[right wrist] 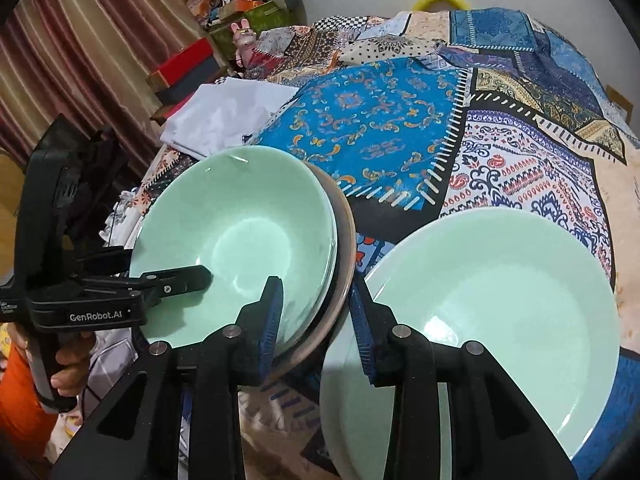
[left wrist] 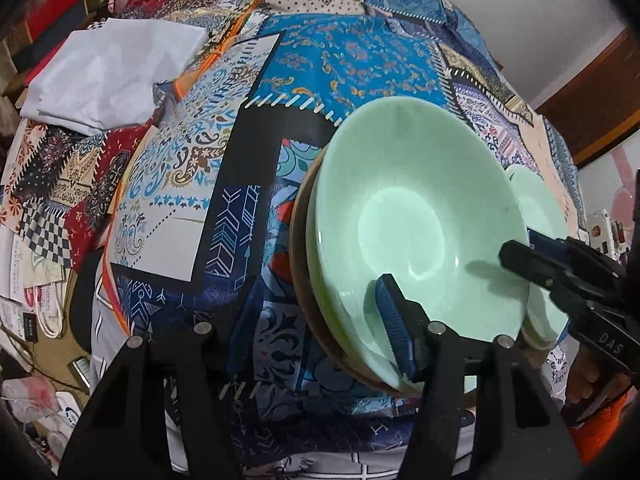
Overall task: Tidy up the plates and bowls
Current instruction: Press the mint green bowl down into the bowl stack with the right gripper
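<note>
A stack of pale green bowls (left wrist: 408, 220) sits on a brown plate (left wrist: 298, 248) on the patchwork cloth. In the left wrist view my left gripper (left wrist: 304, 320) is open: its right finger (left wrist: 394, 320) lies inside the top bowl, its left finger is outside over the cloth. My right gripper (left wrist: 520, 256) reaches in from the right, one finger inside the bowl. In the right wrist view the right gripper (right wrist: 316, 312) straddles the rim of the bowl stack (right wrist: 240, 240) and brown plate (right wrist: 344, 240); its jaws stand slightly apart on them. A pale green plate stack (right wrist: 500, 300) sits to the right.
A folded white cloth (left wrist: 112, 72) lies at the far left of the patchwork-covered table (left wrist: 360, 60). Boxes, a pink toy (right wrist: 244, 40) and curtains stand beyond the table's left edge. A yellow ring (right wrist: 440, 0) shows at the far edge. Clutter lies on the floor lower left.
</note>
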Demonstrator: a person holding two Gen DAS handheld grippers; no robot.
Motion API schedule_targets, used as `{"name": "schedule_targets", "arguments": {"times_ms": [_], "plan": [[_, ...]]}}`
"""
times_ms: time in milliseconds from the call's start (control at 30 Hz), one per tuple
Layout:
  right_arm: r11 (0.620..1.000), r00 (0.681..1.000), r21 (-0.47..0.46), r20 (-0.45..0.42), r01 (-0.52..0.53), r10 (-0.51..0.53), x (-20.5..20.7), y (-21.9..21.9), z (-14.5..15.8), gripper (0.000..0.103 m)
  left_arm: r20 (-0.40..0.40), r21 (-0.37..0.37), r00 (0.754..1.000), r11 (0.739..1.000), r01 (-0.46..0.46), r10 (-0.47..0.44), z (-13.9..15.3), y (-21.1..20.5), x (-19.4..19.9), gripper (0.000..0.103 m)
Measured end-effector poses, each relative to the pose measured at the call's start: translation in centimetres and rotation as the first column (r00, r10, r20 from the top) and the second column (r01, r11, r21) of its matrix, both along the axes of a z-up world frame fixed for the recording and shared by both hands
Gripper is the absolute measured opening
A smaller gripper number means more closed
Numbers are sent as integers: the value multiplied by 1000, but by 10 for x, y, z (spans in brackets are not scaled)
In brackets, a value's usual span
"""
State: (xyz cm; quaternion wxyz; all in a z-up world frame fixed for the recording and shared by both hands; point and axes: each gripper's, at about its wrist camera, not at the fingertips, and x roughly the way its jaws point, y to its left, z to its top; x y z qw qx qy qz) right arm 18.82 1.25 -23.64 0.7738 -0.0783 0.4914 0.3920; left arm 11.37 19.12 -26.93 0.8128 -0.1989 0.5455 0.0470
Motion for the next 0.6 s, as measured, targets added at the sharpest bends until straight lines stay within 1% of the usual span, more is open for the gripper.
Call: {"name": "schedule_targets", "arguments": {"times_ms": [167, 233, 300, 333, 400, 533, 600], "plan": [[1000, 1000, 1, 9, 9, -9, 0, 3, 0, 32, 21, -6, 1000, 1000, 4, -4, 0, 0, 0, 56], [1000, 1000, -9, 25, 12, -12, -1, 5, 0, 32, 27, -15, 1000, 1000, 8, -7, 0, -1, 1, 52], [1000, 999, -12, 32, 22, -22, -1, 5, -1, 32, 32, -26, 999, 999, 22, -21, 1, -4, 2, 41], [1000, 999, -9, 31, 24, -24, -1, 4, -1, 32, 28, -29, 999, 999, 32, -31, 2, -7, 3, 41], [1000, 999, -3, 29, 27, -27, -1, 4, -1, 32, 29, -8, 999, 1000, 28, -28, 4, -10, 3, 41], [999, 999, 0, 31, 41, -41, 0, 4, 0, 31, 26, -15, 1000, 1000, 14, -14, 3, -9, 3, 41], [999, 998, 6, 26, 54, -54, 1, 3, 0, 31, 22, -5, 1000, 1000, 7, -7, 5, -11, 3, 41]]}}
